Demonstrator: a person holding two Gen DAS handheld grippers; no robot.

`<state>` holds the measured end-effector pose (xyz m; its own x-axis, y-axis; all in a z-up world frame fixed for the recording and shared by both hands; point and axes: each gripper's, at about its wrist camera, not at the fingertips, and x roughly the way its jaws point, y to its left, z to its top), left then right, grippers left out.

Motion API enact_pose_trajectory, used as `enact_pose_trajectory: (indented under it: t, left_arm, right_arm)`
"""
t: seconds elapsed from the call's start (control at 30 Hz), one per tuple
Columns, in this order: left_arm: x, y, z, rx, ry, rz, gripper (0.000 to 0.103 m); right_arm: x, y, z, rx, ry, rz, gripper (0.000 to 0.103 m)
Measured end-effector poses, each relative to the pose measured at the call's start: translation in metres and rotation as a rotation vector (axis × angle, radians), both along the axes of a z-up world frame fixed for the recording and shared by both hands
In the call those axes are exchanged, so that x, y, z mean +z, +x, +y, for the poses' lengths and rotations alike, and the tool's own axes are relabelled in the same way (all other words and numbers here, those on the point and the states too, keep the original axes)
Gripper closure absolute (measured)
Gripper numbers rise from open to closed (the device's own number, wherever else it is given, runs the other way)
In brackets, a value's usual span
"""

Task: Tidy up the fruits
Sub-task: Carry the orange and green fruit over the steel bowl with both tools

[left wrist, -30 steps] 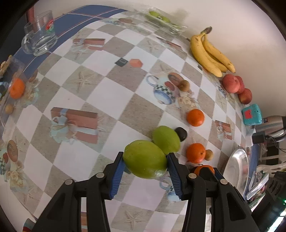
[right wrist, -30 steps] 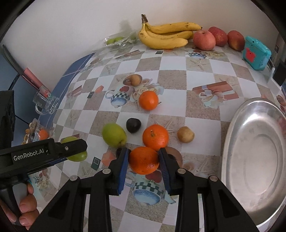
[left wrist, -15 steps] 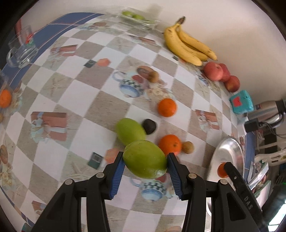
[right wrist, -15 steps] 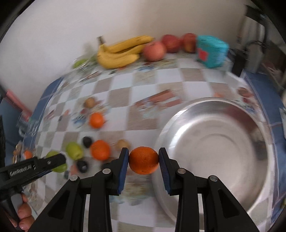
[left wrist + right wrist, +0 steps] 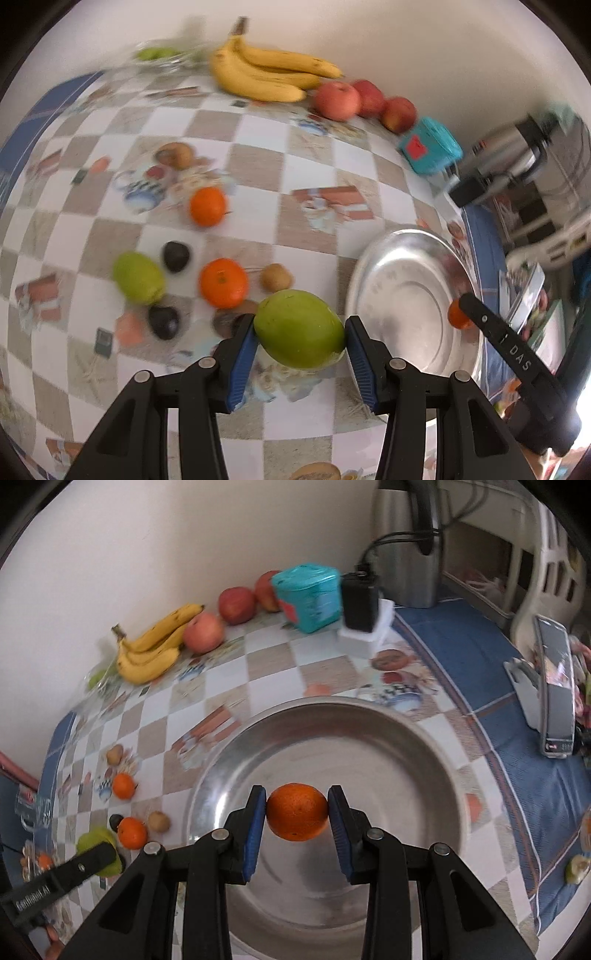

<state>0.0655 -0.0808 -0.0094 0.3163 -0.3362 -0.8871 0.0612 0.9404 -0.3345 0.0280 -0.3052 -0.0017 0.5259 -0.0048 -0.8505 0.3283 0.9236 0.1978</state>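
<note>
My right gripper (image 5: pixel 297 816) hangs over the steel bowl (image 5: pixel 424 760), blue fingers (image 5: pixel 255 827) pinching an orange (image 5: pixel 297 811) from both sides, the fruit in the air above the bowl's bare middle. Nothing lies in that bowl as far as I can see; its inside is plain shiny metal. It sits near the counter's (image 5: pixel 258 155) right edge, where the checked cloth turns blue.

My left gripper (image 5: pixel 300 338) has its fingers (image 5: pixel 242 354) clamped on a green mango (image 5: pixel 300 328), smooth, plump, egg-shaped, with a paler patch underneath. It's held off the counter, just beside the bowl's left rim (image 5: pixel 354 280).

Left on the checked cloth: a second green mango (image 5: pixel 137 277), two oranges (image 5: pixel 223 283) and (image 5: pixel 207 206), two dark avocados (image 5: pixel 176 256), and a small brown fruit (image 5: pixel 276 277) close by. Along the back edge by the wall sit a bunch of bananas (image 5: pixel 266 79), yellow with brown flecks, then three red apples (image 5: pixel 338 100), then a teal box (image 5: pixel 430 146). At the far back-left corner, a clear container (image 5: pixel 162 55) with something green in it, too blurred to name.
</note>
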Motion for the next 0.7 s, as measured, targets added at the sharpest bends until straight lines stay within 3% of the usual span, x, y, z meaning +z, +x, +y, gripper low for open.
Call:
enact_pose_trajectory:
  t: [0.33, 0.7]
  left_arm:
    - [-0.014, 0.016, -0.081, -0.192, 0.067, -0.024, 0.052]
    - [-0.049, 0.029, -0.123, -0.272, 0.125, 0.022, 0.052]
  right_arm:
    - [-0.009, 0.004, -0.018, -0.029, -0.019, 0.015, 0.067]
    - [-0.038, 0.009, -0.040, -0.082, -0.010, 0.087, 0.066]
